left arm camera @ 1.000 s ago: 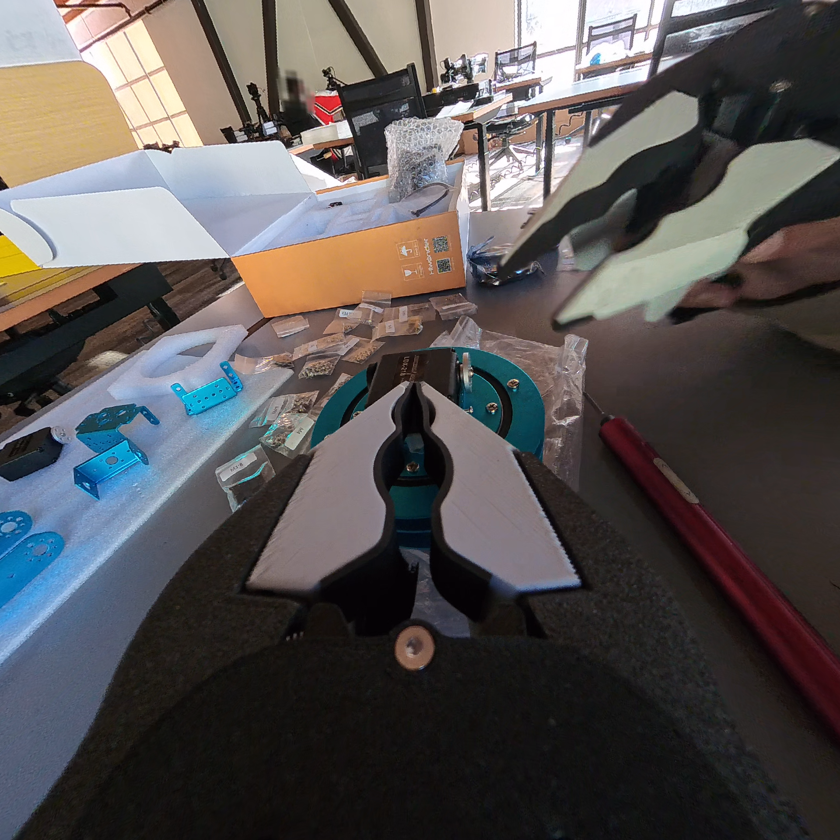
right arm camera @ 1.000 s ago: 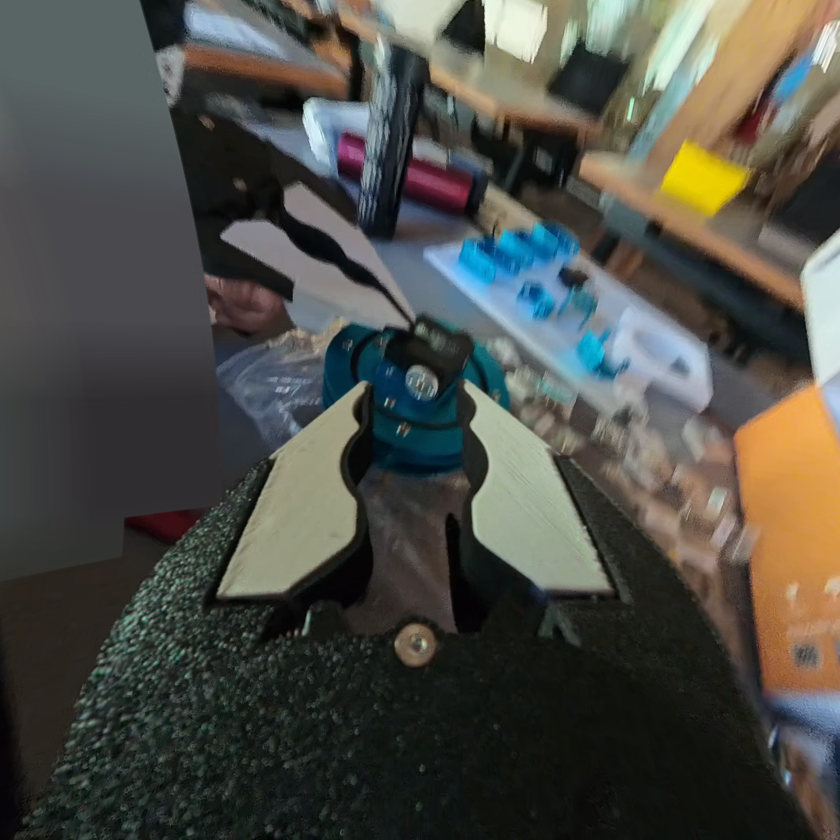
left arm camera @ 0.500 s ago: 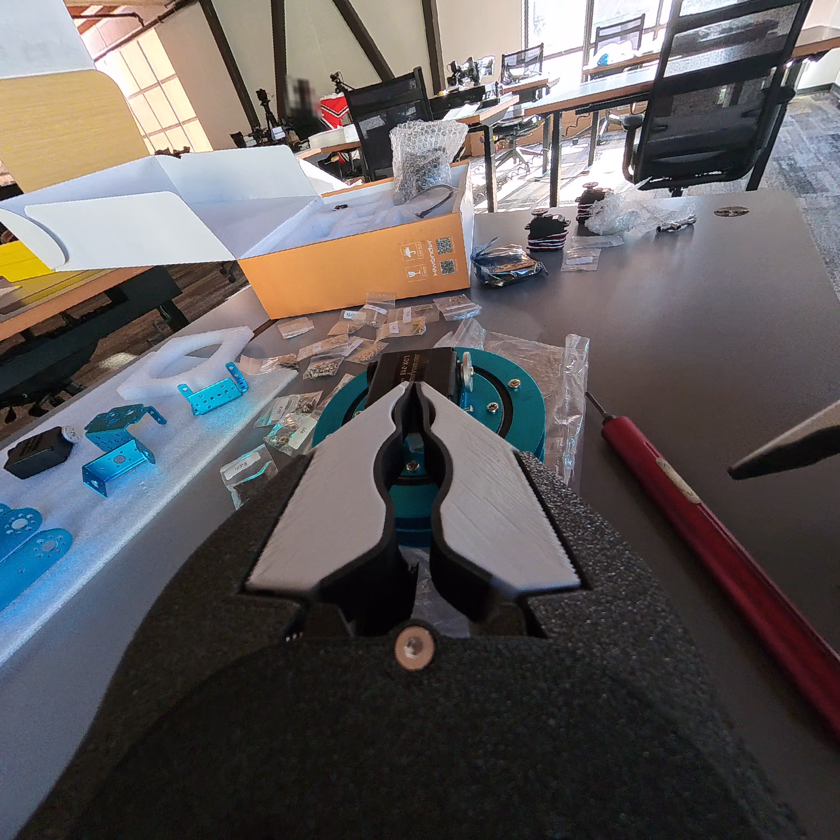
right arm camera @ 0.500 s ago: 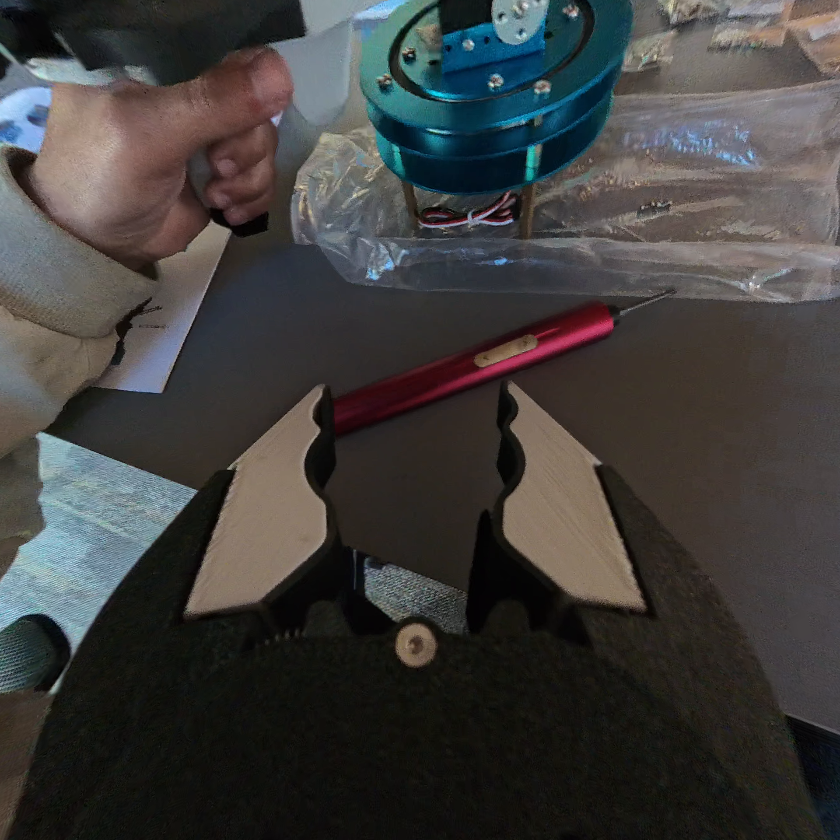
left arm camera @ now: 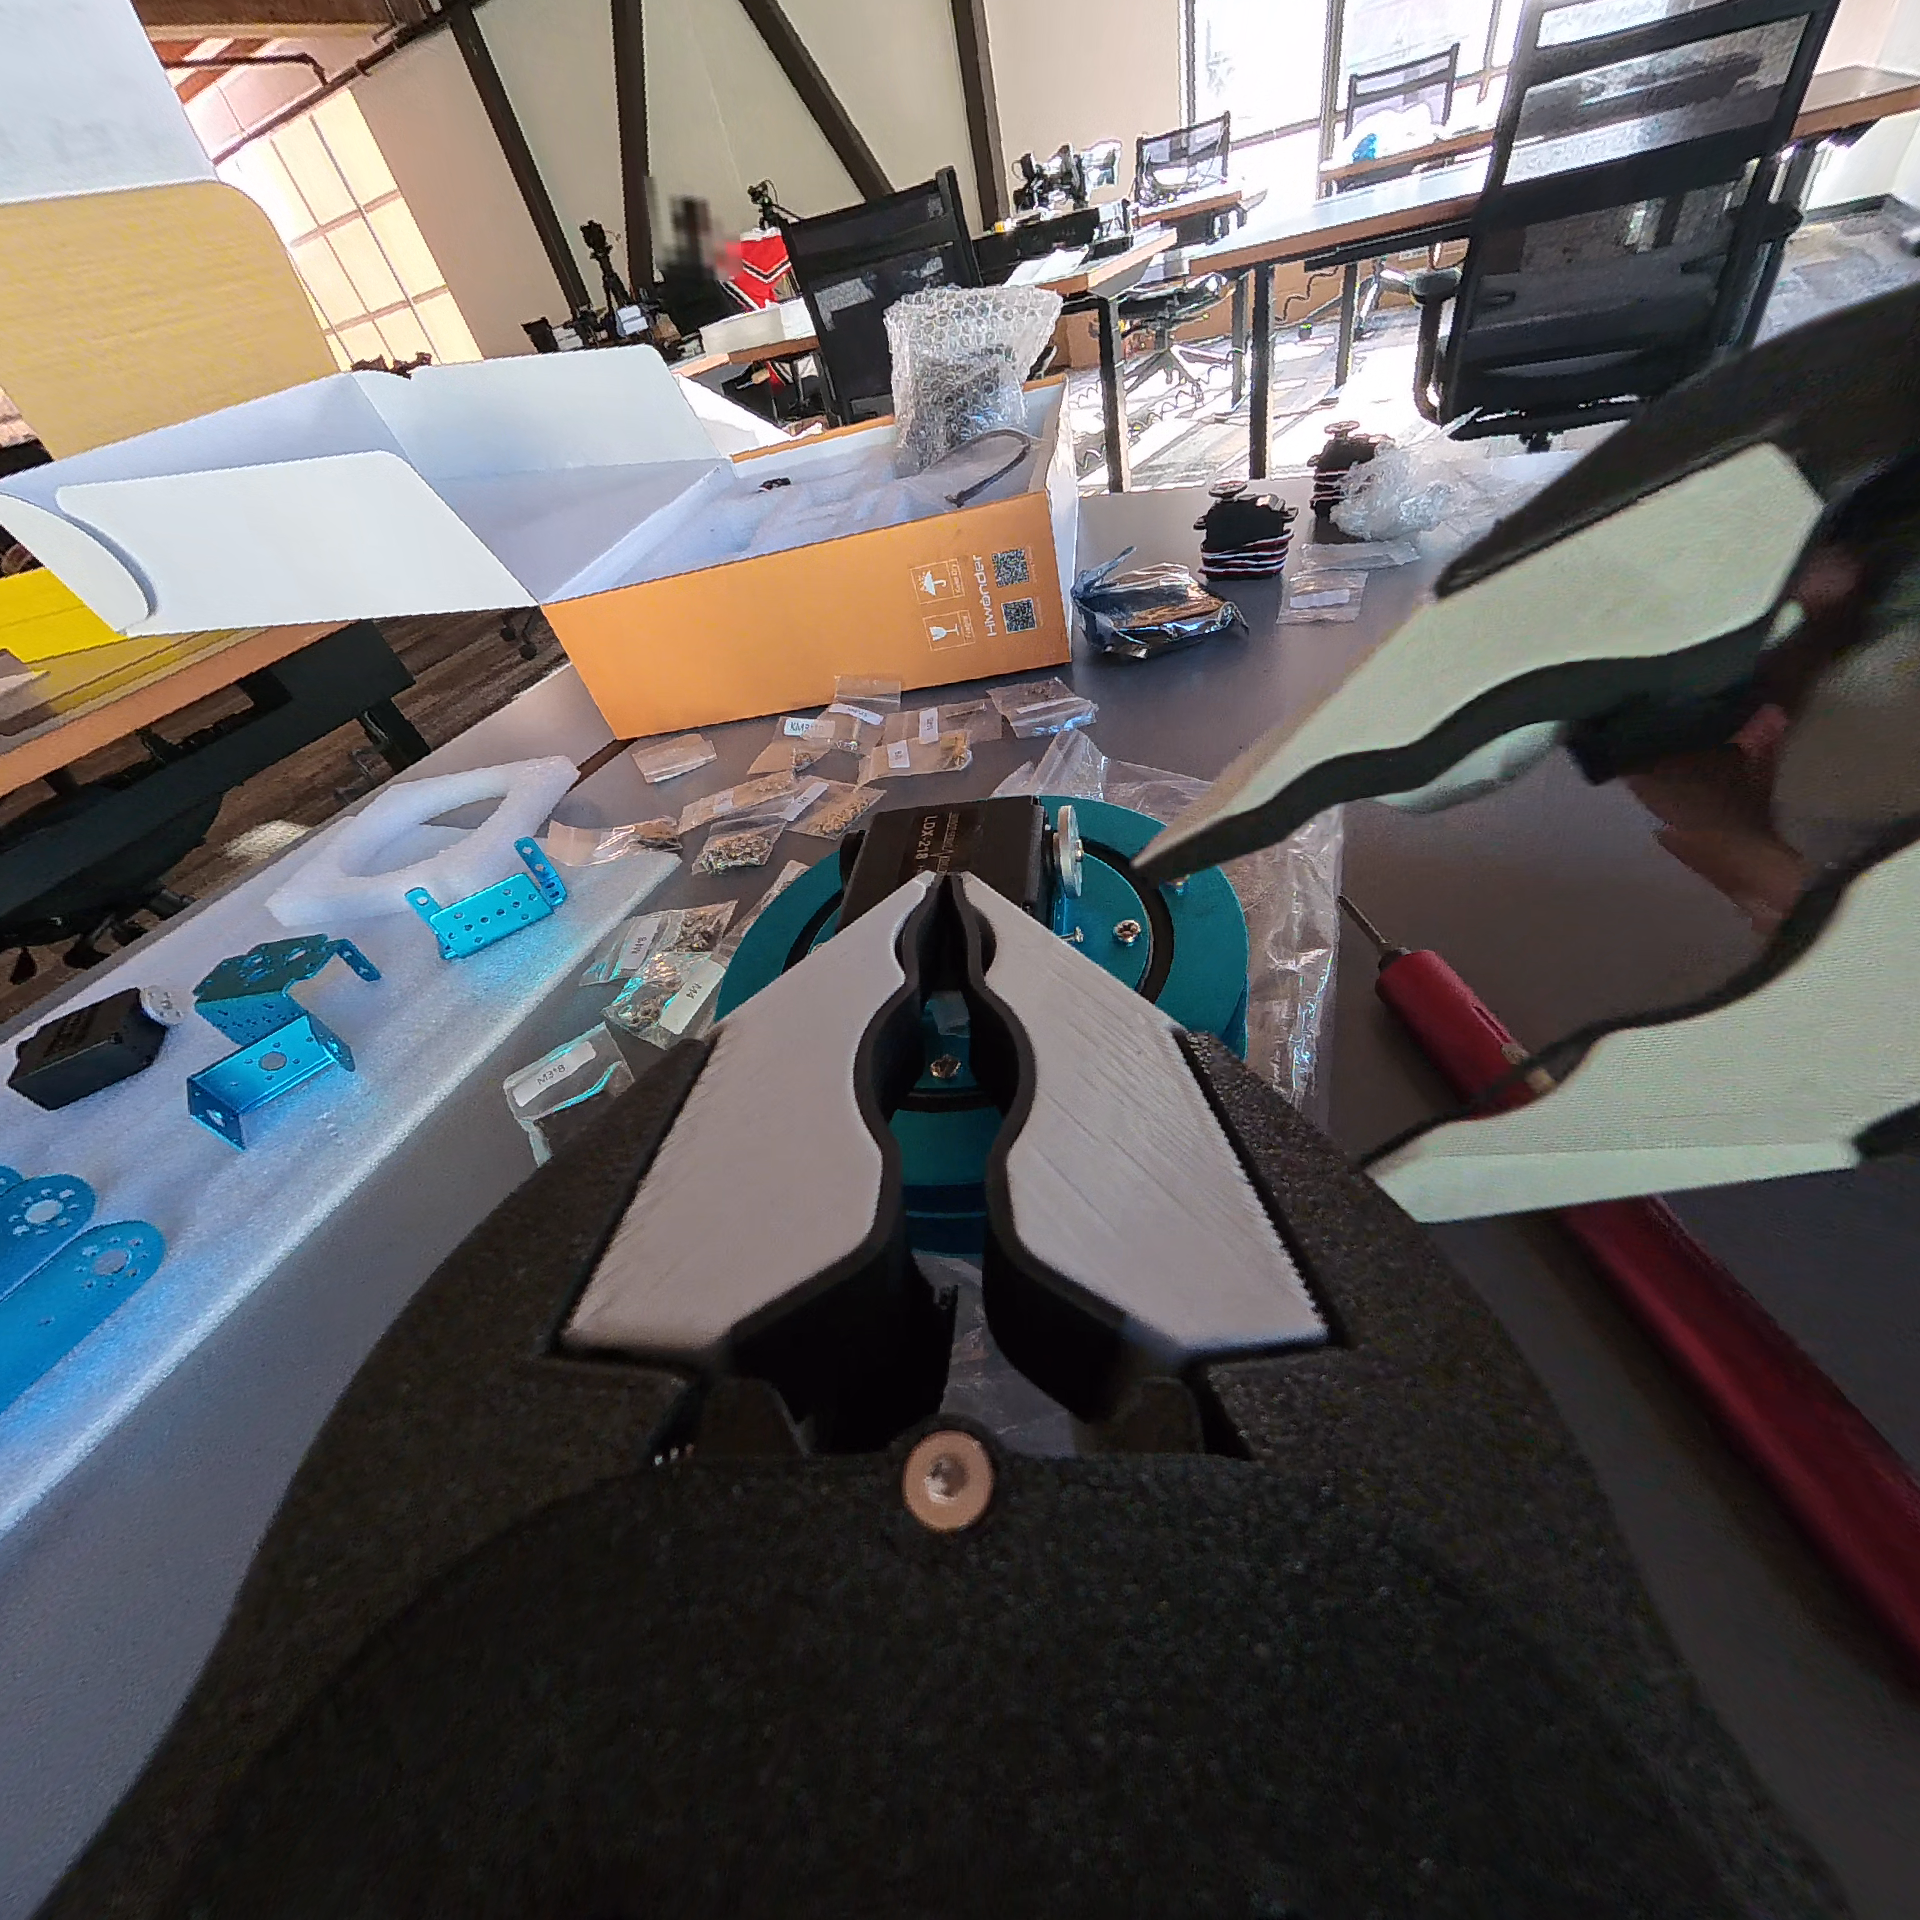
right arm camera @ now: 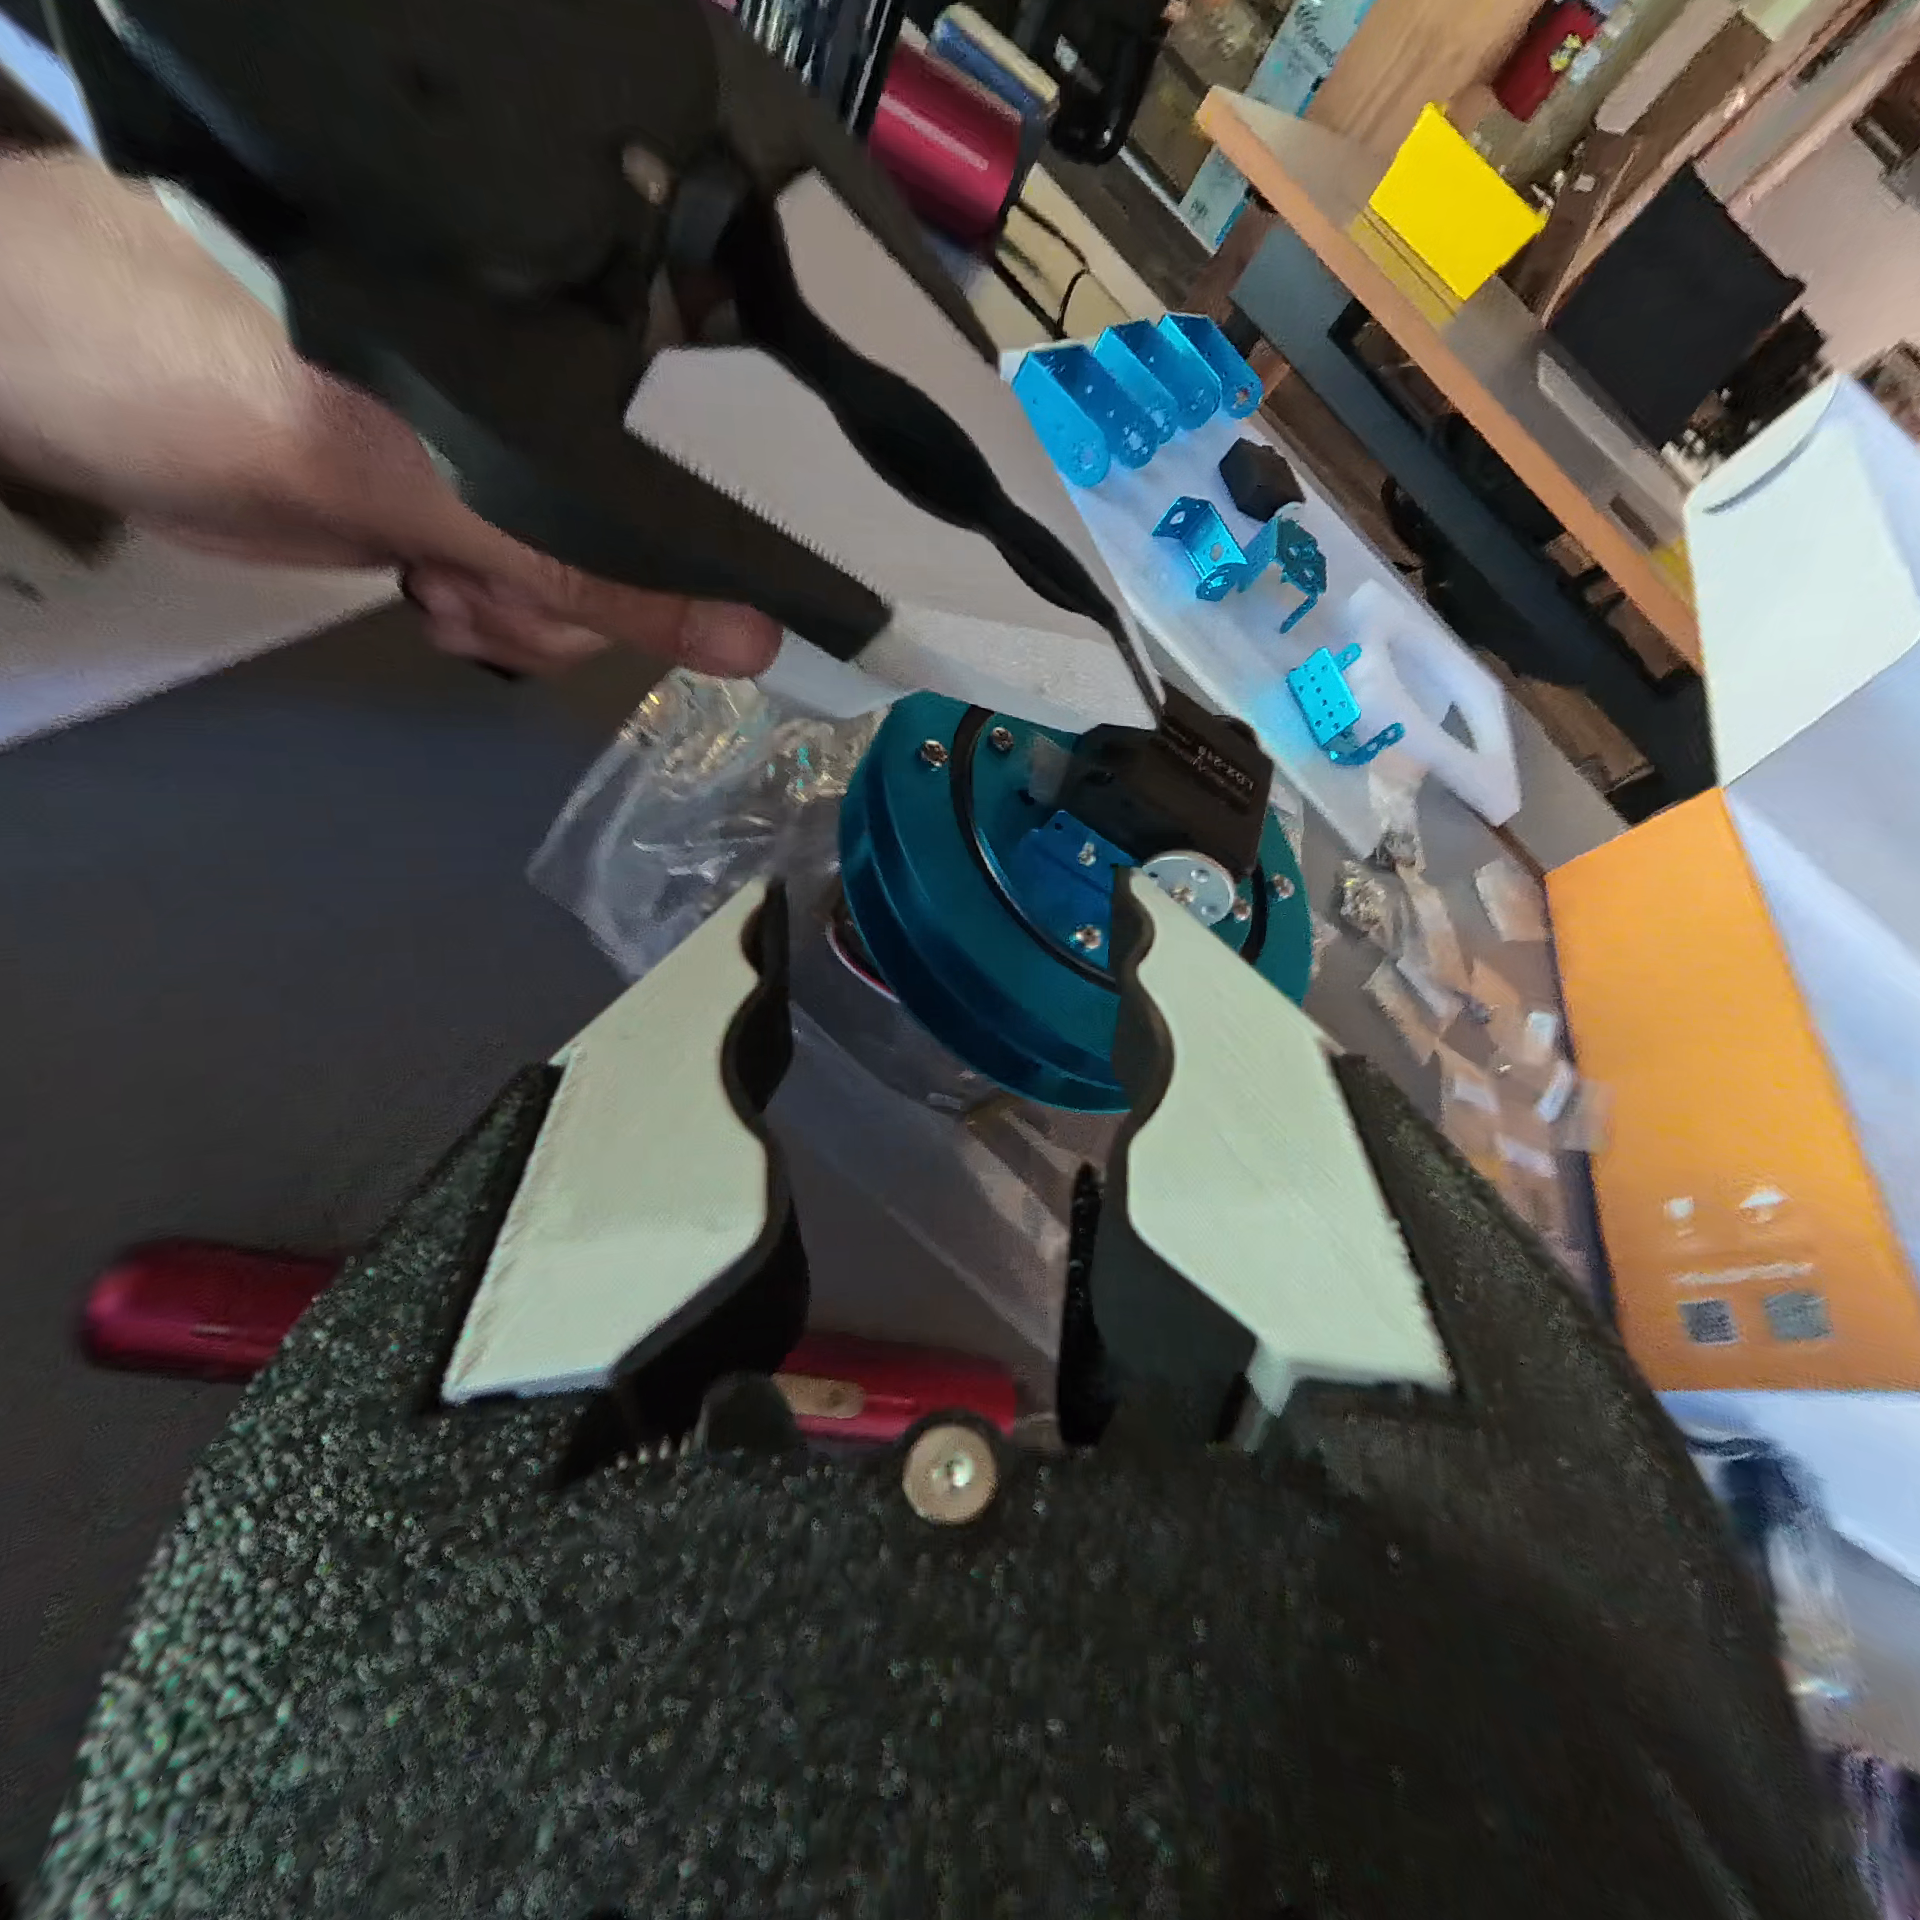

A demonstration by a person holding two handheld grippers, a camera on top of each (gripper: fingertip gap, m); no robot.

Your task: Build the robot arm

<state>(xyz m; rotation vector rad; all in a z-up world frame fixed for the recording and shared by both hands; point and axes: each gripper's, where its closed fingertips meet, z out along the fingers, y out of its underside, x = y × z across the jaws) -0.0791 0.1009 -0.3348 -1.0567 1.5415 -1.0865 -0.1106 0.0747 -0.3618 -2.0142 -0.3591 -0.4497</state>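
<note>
A teal round base with a black servo mounted on top stands on a clear plastic bag on the dark table. My left gripper is shut, its tips touching the servo's top edge; in the right wrist view it comes down from the upper left onto the servo. My right gripper is open and empty, just short of the base. It also shows at the right of the left wrist view. A red screwdriver lies beside the base, under the right gripper.
An open orange box stands behind the base. Several small bags of screws lie between them. A white foam sheet on the left carries blue brackets. More servos and an office chair are farther back. Tip to tip, the grippers are about 5 centimeters apart. Between my right fingertips and the red screwdriver there is roughly 11 centimeters. It is also in sight in the right wrist view.
My right gripper, which was low over the red screwdriver half a second ago, has swung back up beside the teal base, still open. My left gripper has stayed shut on the servo's top.
</note>
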